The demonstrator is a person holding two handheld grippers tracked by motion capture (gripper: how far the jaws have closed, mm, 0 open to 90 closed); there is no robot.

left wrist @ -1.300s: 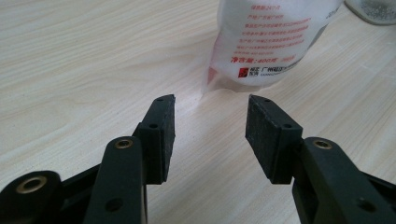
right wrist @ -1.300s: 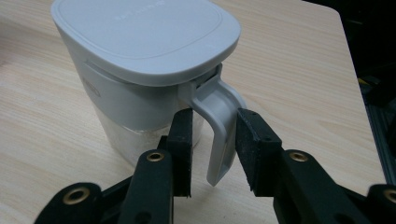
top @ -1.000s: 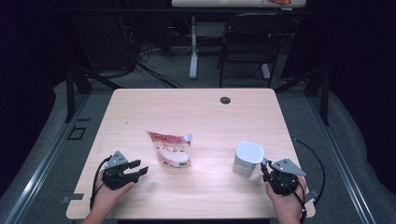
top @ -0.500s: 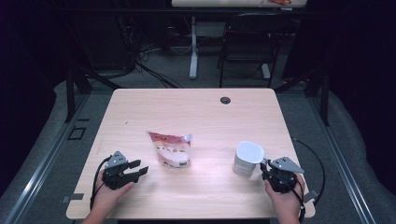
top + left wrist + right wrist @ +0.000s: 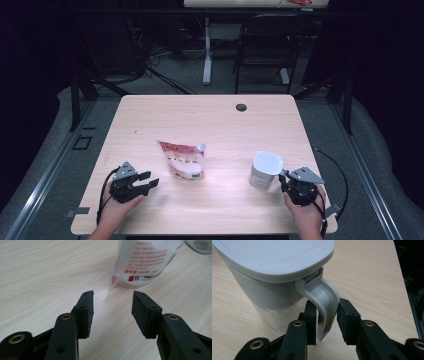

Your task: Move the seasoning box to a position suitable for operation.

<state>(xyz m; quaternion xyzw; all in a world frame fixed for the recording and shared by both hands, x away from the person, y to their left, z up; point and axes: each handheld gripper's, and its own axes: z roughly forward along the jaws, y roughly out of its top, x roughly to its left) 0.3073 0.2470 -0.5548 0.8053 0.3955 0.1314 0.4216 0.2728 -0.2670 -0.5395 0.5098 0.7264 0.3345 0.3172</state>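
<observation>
At a pale wooden table (image 5: 210, 115), from above: parked near the front left corner, the left gripper (image 5: 150, 182), in a hand, jaws spread wide with nothing between them. Along those jaws, bare wood just ahead, then the bottom edge of a pouch (image 5: 142, 262), white with red print, close to the pads but apart from them. From the high camera, lying flat a little left of the table's middle, that same pouch (image 5: 182, 160), cap corner turned toward the far right. Standing upright toward the front right, well apart from the pouch, a jug (image 5: 264, 170), grey lid (image 5: 274, 255) shut, lower wall clear with a white filling inside. Right behind it, low over the table's near edge, the right gripper (image 5: 282, 176), also in a hand. Seen close from that gripper's own camera: narrowed around the jug's curved grey handle (image 5: 325, 297), having just been closing, one pad against each side of the loop, low on it, near its free end. Jug base flat on the wood, not lifted.
</observation>
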